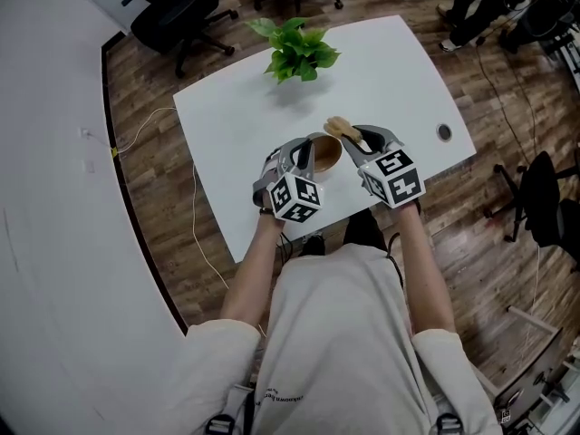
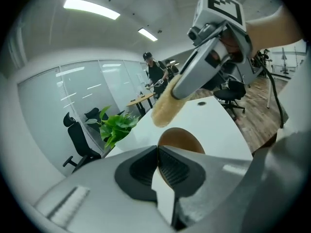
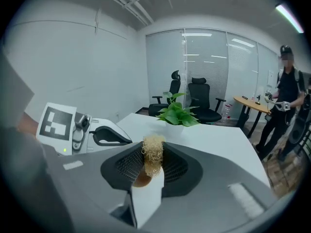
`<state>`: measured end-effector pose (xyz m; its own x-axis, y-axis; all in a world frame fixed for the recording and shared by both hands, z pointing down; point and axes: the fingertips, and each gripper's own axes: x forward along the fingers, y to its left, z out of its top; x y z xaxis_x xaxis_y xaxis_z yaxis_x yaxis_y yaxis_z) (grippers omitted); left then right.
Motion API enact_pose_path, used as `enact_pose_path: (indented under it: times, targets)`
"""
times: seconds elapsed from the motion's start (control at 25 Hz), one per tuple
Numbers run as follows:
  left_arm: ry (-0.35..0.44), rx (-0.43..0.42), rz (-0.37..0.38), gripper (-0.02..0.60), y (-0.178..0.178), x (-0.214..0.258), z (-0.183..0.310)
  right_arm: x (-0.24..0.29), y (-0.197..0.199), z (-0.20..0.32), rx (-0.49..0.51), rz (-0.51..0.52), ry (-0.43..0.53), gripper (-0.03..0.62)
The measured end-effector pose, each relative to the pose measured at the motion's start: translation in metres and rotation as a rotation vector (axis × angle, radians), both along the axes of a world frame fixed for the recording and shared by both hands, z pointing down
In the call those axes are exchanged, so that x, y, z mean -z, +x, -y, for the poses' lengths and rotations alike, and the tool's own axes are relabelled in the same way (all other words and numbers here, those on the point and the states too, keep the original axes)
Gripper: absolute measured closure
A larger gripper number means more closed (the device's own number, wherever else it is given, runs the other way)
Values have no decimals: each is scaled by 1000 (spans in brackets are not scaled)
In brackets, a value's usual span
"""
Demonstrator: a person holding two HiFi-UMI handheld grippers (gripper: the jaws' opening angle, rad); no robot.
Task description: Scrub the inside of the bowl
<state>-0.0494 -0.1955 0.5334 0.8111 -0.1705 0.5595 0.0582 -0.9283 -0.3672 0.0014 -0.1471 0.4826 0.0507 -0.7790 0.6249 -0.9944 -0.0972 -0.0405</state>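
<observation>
A brown bowl (image 1: 324,156) stands near the front edge of the white table (image 1: 236,125). My left gripper (image 1: 302,158) is at the bowl's left side, and in the left gripper view its jaws (image 2: 158,154) are shut on the near rim of the bowl (image 2: 182,140). My right gripper (image 1: 356,138) is shut on a tan fibrous scrubber (image 1: 343,129), held just above the bowl's right rim. The right gripper view shows the scrubber (image 3: 152,160) pinched between the pads, with a sliver of the bowl (image 3: 139,180) below. The scrubber (image 2: 166,106) hangs over the bowl's opening.
A potted green plant (image 1: 299,49) stands at the table's far side. A round cable hole (image 1: 443,132) is at the right edge. Office chairs (image 1: 177,12) stand beyond the table, a white cable (image 1: 194,216) lies on the floor, and a person (image 3: 286,89) stands far right.
</observation>
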Motion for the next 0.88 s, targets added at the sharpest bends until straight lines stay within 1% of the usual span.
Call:
enact_pose_path:
  times: [0.12,0.2,0.28,0.4,0.48,0.56,0.76,0.8,0.84,0.88]
  targets:
    - [11,-41,-12,569,6,4,-14,0,-7,12,33,4,3,474]
    - [38,-73,-30,569,8,10,-21,-3,-13,19,63,5,-6,474]
    - [92,-110,-32,569,9,15,-26,-7,-17,22,94,11,-23,475]
    - [185,-163,-15,569,6,16,-29,-11,-17,22,126,33,-53,476]
    - [221,-186,-4,569,5,16,-28,-14,-15,23,142,40,-75,476]
    - [222,-189,-6,569,3,17,-25,-16,-14,24,155,43,-90,476]
    - [216,-181,-37,569,1,24,-18,-18,-7,25,158,34,-107,476]
    - [201,-173,-47,569,1,26,-15,-18,-5,24,160,36,-110,476]
    - [169,-157,-59,568,0,27,-11,-18,-3,24,162,39,-113,476]
    - [118,-132,-74,568,-1,28,-5,-19,-1,24,164,41,-116,476]
